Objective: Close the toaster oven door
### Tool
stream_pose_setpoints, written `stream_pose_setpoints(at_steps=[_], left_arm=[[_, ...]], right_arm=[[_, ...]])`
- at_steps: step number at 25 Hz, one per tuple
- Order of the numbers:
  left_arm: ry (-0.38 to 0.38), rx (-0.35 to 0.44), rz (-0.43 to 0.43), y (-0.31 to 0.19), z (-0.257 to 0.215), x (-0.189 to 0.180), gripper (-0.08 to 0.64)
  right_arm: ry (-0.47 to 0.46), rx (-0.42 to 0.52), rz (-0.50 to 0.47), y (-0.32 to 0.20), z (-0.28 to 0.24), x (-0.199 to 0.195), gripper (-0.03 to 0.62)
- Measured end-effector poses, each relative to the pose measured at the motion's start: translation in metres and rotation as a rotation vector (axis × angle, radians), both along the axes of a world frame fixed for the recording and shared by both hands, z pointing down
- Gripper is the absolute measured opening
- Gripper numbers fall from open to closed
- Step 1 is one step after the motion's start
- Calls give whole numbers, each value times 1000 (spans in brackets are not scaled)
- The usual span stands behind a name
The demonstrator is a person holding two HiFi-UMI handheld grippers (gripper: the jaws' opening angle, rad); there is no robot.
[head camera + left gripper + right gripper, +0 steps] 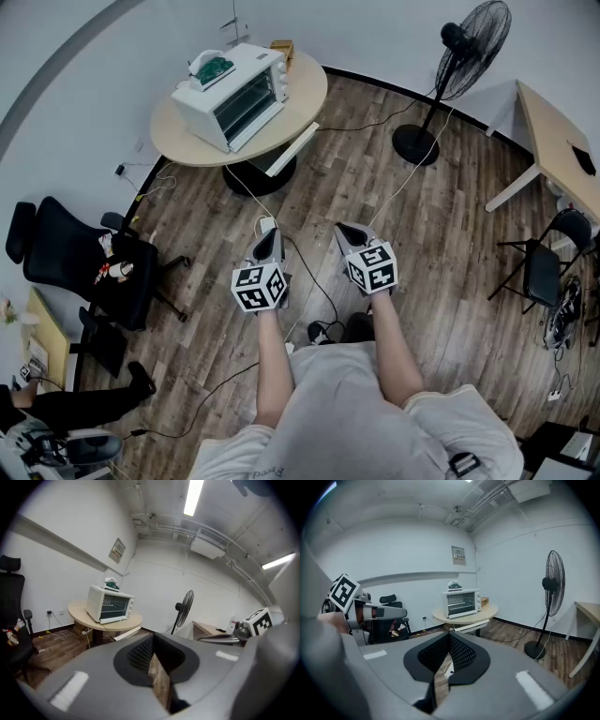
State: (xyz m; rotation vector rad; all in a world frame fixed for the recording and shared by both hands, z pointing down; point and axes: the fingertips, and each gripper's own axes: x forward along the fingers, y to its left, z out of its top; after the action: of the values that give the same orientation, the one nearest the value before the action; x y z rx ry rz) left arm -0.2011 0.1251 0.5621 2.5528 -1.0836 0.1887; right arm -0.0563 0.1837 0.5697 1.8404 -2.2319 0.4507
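Note:
A white toaster oven (pixel 234 94) stands on a round wooden table (pixel 300 103) at the back left, and its glass door looks upright against the front. It also appears far ahead in the left gripper view (pixel 110 604) and the right gripper view (pixel 461 603). A green object (pixel 214 67) lies on top of it. My left gripper (pixel 266 242) (pixel 153 638) and right gripper (pixel 349 232) (pixel 449 635) hover side by side over the wood floor, well short of the table. Both are shut with nothing between their jaws.
A long white panel (pixel 292 150) sticks out under the table's near edge. A pedestal fan (pixel 450 66) stands at the back right, beside a wooden desk (pixel 553 131) and a folding chair (pixel 548 262). A black office chair (pixel 75 262) sits left. Cables (pixel 323 330) lie on the floor.

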Motion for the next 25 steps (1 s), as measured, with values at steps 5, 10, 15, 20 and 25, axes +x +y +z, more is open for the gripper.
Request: stream_pose_setpoints(at_steps=[5, 10, 15, 20, 25], left_arm=[[16, -9, -16, 0, 3, -2, 58], [20, -17, -11, -2, 5, 0, 58], [34, -29, -5, -6, 8, 5, 58], [38, -36, 4, -9, 9, 12, 58], [34, -42, -8, -20, 11, 9, 58]], right_arm=[[-37, 8, 1, 7, -7, 4, 2], [-79, 6, 2, 9, -5, 6, 1], [-67, -5, -14, 12, -5, 5, 2], [-33, -28, -37, 9, 0, 6, 2], [-59, -28, -51, -4, 1, 3, 2]])
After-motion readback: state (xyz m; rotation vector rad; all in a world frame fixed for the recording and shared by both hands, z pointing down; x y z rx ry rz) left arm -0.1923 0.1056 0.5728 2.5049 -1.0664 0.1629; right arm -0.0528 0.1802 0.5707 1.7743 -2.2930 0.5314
